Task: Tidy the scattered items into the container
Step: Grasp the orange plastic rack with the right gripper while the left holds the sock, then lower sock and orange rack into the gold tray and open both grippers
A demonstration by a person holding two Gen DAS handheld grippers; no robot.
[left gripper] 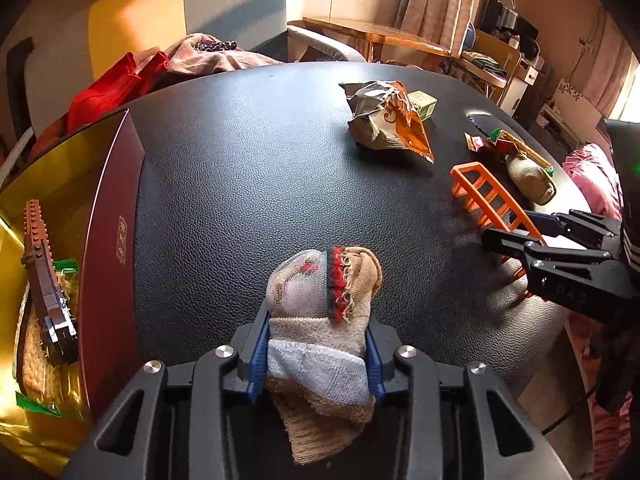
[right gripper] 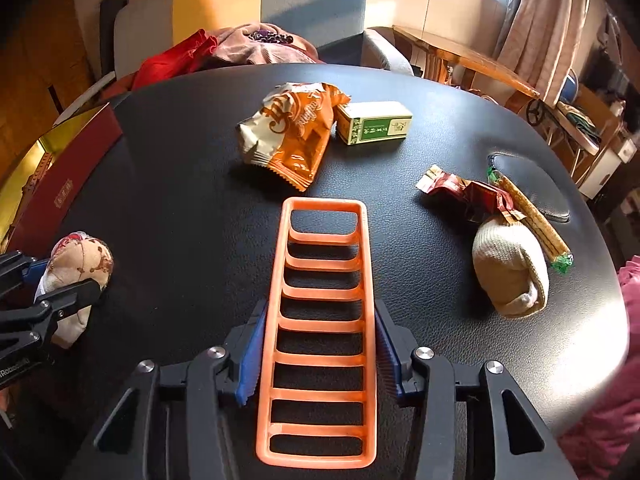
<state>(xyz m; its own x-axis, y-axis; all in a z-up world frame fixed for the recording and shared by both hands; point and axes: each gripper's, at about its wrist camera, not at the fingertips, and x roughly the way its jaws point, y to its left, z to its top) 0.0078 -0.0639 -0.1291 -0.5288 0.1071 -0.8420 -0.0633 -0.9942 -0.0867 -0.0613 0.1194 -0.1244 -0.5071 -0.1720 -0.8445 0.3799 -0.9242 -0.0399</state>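
While clamped, rack [right gripper: 318, 312] lengthwise, pointing fwd

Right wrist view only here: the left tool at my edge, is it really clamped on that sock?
Observer: Yes, the left tool pinches the sock around its middle, between both blue pads.
Operator: Anything in the box yet?
Observer: The box holds a brown brick toy lying on cracker packets.
Operator: Is the sock over the box?
Observer: No, it is above the black table, with the box to its left.
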